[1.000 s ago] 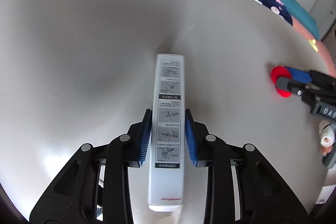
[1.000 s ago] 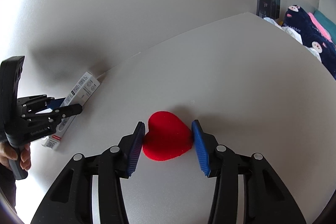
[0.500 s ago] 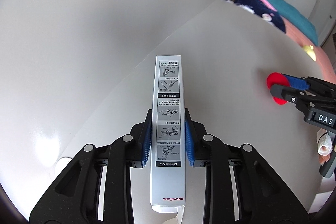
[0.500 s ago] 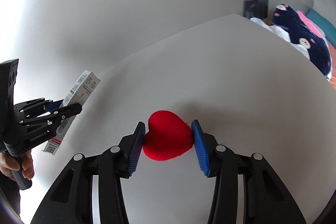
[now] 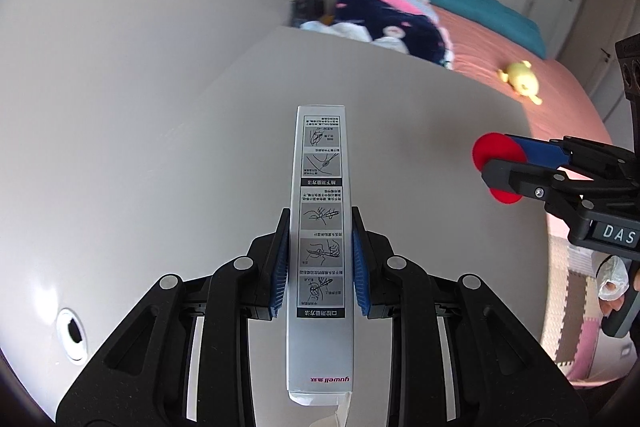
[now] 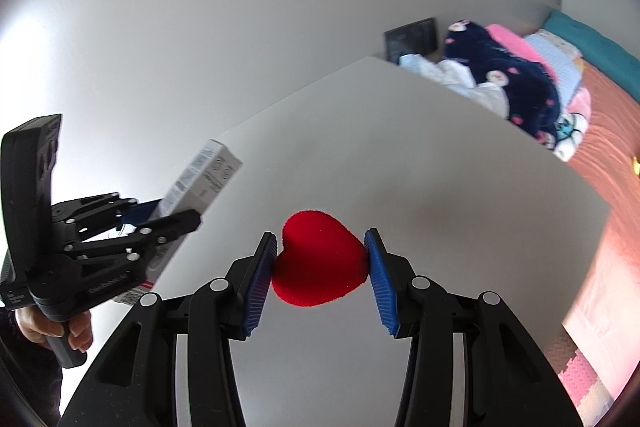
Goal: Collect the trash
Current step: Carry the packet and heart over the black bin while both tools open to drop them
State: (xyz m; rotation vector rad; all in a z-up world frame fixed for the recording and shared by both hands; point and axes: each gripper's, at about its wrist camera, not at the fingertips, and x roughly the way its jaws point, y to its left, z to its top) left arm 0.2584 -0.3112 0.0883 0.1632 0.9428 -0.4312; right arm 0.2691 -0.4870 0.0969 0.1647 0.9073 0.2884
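The left gripper is clenched on a long white box, its blue pads pressing both long sides; the box runs straight out past the fingertips, printed side up, with its open flap end back between the arms. The right gripper is clenched on a red heart, pads against its two lobes, point toward the camera. Both loads hang clear above the white table below the fingers. To the left of the right gripper, a hand grips the left tool's handle. Ahead of the fingers the table ends at a wall; beyond its far right edge lies a bed with a dark spotted blanket, a teal pillow and a yellow toy
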